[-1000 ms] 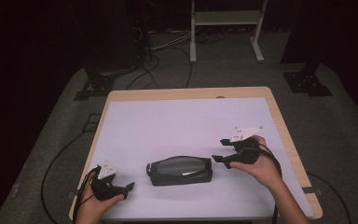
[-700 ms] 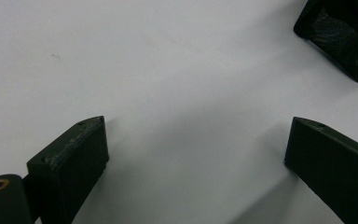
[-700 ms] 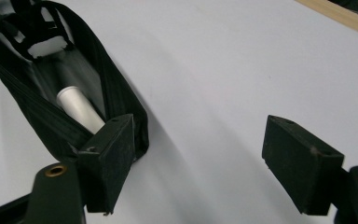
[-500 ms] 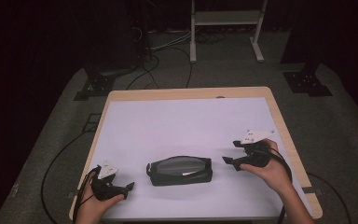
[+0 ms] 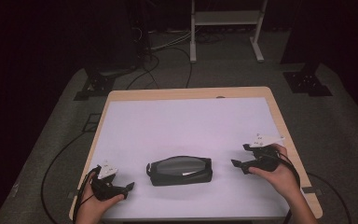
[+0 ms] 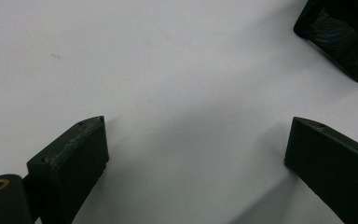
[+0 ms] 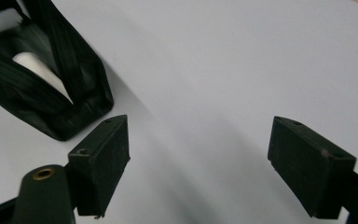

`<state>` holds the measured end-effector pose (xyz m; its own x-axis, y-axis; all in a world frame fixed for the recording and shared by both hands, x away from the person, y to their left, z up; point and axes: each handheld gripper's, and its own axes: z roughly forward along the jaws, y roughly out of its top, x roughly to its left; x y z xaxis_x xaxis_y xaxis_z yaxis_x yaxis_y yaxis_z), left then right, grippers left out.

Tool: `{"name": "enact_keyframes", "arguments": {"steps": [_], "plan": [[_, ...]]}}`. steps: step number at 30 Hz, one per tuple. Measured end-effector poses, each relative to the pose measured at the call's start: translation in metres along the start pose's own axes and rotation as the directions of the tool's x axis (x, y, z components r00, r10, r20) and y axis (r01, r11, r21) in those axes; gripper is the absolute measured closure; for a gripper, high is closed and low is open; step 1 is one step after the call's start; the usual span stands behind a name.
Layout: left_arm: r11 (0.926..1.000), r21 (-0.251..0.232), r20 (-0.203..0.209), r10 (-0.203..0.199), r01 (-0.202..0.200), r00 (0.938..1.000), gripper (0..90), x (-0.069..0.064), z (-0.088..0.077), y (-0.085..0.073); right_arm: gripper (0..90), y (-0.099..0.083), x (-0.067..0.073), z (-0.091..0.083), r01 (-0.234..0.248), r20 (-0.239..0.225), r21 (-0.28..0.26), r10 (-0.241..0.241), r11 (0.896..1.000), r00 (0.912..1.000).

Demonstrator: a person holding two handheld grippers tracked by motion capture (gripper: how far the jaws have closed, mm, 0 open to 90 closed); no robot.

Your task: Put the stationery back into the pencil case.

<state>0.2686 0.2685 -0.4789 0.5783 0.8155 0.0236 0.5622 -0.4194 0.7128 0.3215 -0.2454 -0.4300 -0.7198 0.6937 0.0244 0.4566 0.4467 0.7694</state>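
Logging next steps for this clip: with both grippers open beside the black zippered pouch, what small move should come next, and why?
Probably ease the right gripper in toward the near end of the black zippered fabric pouch. Its jaws have just been opening with nothing between them, the pouch lies untouched on the white table, and the left gripper waits open and apart.

The black pouch (image 5: pixel 180 170) is cut off at the top right corner in the left gripper view and at the top left edge in the right gripper view. The white item (image 7: pixel 35 66) inside its open end is partly hidden and too unclear to identify. Both forearms run off the high view's bottom edge.
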Motion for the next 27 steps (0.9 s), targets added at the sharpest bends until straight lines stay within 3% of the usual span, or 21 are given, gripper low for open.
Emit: {"name": "enact_keyframes", "arguments": {"steps": [14, 27], "plan": [[1.0000, 0.000, 0.000, 0.000, 0.000, 1.0000, 5.2, 0.000, 0.000, 0.000, 18.8, -0.034, -0.010, -0.005, -0.048, 0.048, 0.033, 0.046, 0.998, 0.9978], [1.0000, -0.001, 0.000, 0.000, 0.000, 1.0000, 5.2, 0.000, 0.000, 0.000, 17.4, -0.057, -0.012, -0.002, -0.083, 0.081, 0.064, 0.078, 0.994, 0.9937]]}}
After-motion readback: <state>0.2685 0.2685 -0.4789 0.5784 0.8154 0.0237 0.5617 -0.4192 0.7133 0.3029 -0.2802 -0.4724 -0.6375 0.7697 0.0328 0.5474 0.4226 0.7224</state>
